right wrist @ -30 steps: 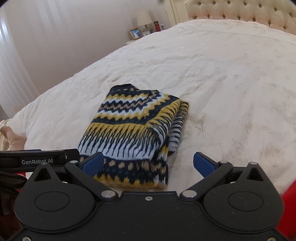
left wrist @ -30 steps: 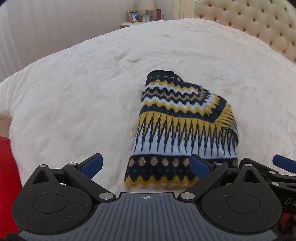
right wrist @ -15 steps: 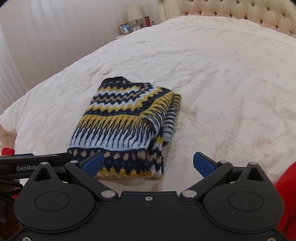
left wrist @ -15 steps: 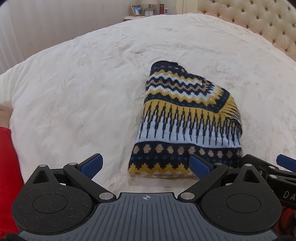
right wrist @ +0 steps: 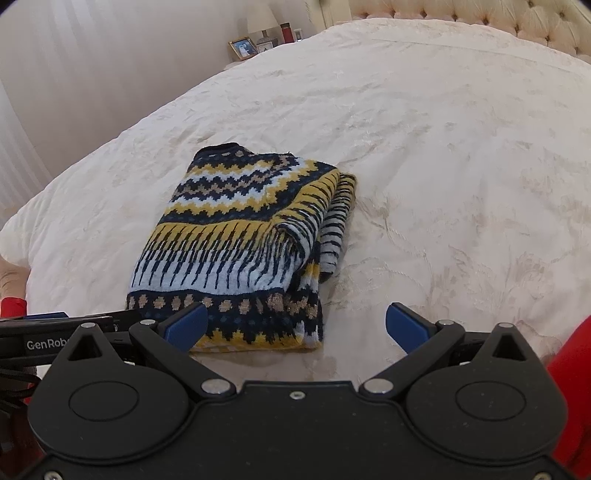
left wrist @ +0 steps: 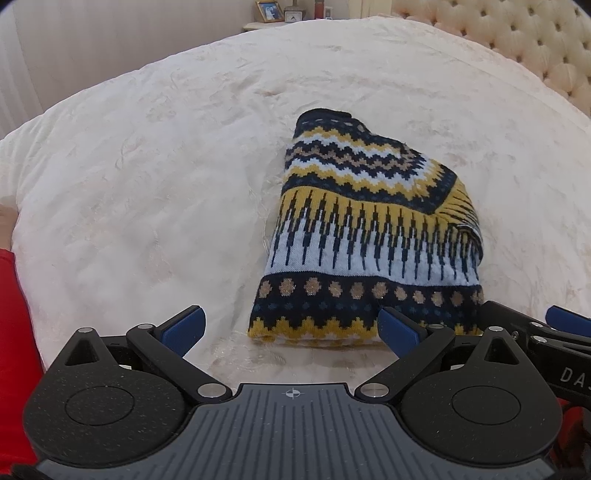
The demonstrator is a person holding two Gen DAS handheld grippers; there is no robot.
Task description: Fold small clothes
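A small knitted sweater (left wrist: 369, 236) in navy, yellow, white and tan zigzag bands lies folded into a compact rectangle on the cream bedspread (left wrist: 147, 184). In the right wrist view the same sweater (right wrist: 236, 243) shows a sleeve tucked along its right side. My left gripper (left wrist: 291, 328) is open, held just short of the sweater's hem, with nothing between its blue pads. My right gripper (right wrist: 295, 326) is open too, near the hem's right corner, and holds nothing. The right gripper's tip (left wrist: 565, 317) pokes in at the right edge of the left wrist view.
A tufted cream headboard (right wrist: 480, 18) runs along the far right. A nightstand (right wrist: 255, 44) with a picture frame, lamp and small items stands at the far end by pale curtains. A red sleeve (left wrist: 14, 332) shows at the left edge.
Both grippers have drawn back and risen a little from the sweater, which now sits farther ahead in both views. The sweater has not moved.
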